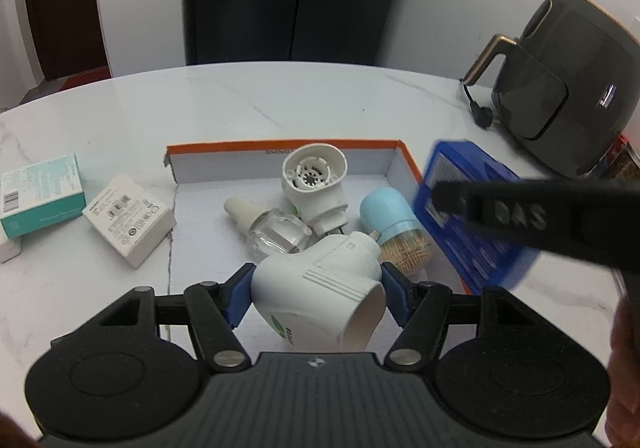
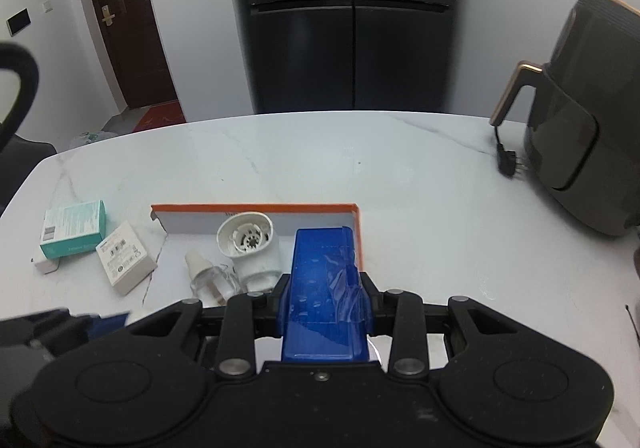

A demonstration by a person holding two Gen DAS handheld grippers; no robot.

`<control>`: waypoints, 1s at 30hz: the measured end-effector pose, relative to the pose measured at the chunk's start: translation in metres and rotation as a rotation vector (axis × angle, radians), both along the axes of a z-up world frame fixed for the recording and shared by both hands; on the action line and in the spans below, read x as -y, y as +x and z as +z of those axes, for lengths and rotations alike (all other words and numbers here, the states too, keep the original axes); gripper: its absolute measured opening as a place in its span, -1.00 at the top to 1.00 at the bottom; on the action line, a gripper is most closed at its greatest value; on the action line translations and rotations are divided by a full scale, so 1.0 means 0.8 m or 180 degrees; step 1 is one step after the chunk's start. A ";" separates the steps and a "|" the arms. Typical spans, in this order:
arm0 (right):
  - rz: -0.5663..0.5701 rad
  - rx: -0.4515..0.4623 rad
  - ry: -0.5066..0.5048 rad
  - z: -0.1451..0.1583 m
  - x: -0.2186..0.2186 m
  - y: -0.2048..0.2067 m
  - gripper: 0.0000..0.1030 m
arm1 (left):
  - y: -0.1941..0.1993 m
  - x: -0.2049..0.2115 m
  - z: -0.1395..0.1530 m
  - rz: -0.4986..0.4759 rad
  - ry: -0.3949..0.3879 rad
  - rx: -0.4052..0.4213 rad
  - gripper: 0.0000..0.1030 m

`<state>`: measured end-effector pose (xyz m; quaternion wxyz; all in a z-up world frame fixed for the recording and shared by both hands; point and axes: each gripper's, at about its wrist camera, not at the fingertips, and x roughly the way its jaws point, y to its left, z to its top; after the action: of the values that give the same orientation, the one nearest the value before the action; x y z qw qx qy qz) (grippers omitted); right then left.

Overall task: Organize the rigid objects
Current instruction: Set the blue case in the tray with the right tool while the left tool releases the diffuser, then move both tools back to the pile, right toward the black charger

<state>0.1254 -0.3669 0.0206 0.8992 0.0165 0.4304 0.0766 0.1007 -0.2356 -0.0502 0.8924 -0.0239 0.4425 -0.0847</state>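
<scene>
Left wrist: both grippers loaded over the orange tray

Left gripper [image 1: 316,294] is clamped on a white plug-in diffuser [image 1: 320,290], blue pads [image 1: 237,298] pressing both its sides, held over the near end of the orange-rimmed tray [image 1: 280,146]. Right gripper [image 2: 325,302] is clenched on a blue plastic case [image 2: 323,288], which sits over the tray's right side; in the left wrist view it shows tilted at the tray's right wall. Inside the tray: a second white diffuser [image 1: 314,180] near the far wall, a clear glass refill bottle [image 1: 276,234] just beside it, and a light-blue toothpick holder [image 1: 390,218] on its side towards the right wall. Left of the tray, on the marble table [image 1: 280,104], a white box [image 1: 128,220] and a teal box [image 1: 42,200], close together. Far right of the tray, a dark air fryer [image 1: 568,88] with its plug [image 1: 482,116] lying on the table.
</scene>
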 end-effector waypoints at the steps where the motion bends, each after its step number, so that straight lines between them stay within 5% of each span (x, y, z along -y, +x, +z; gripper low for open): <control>1: 0.0008 -0.0006 0.0000 -0.001 -0.002 0.004 0.20 | 0.002 0.001 -0.001 -0.0019 -0.0019 -0.0018 -0.30; 11: 0.0073 0.0030 -0.0012 -0.010 -0.012 0.049 0.17 | 0.014 0.011 -0.006 -0.0184 -0.0142 -0.0054 -0.30; 13: 0.0075 0.0064 -0.0003 -0.008 -0.013 0.050 -0.05 | 0.013 0.013 -0.004 -0.0240 -0.0186 -0.0030 -0.29; 21: -0.0094 0.0225 0.0086 0.017 0.000 0.026 -0.08 | 0.000 0.003 0.011 -0.0222 -0.0287 0.0072 -0.49; 30: -0.0111 0.0424 -0.0023 0.050 -0.010 -0.022 -0.35 | -0.033 -0.056 0.030 0.0074 -0.0217 0.0175 -0.62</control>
<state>0.1078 -0.3591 0.0606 0.9271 0.0156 0.3696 0.0603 0.0746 -0.1910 -0.0260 0.9039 -0.0572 0.4143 -0.0899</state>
